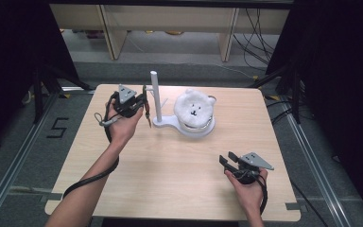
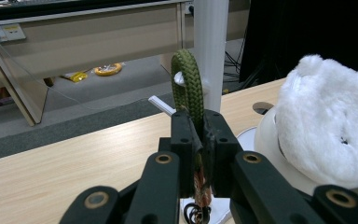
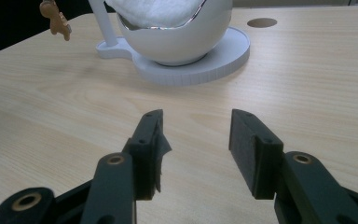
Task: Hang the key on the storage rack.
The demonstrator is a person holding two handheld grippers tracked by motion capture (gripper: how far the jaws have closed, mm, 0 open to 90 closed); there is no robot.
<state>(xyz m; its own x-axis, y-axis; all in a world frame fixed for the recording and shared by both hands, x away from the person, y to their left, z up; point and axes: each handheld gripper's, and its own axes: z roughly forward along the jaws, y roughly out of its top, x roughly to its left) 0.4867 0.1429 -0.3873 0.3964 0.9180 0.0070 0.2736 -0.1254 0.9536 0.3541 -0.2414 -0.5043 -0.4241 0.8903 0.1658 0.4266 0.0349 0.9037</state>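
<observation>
Looking out from the near edge, I see my right gripper spread and empty short of the white stand, my left gripper pinching a green braided cord beside its post, the dangling end partly hidden.

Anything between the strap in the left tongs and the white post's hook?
Nothing visible. The strap, clamped in the left tongs, rises right before the post with open air between; the plush sits off to one side.
</observation>
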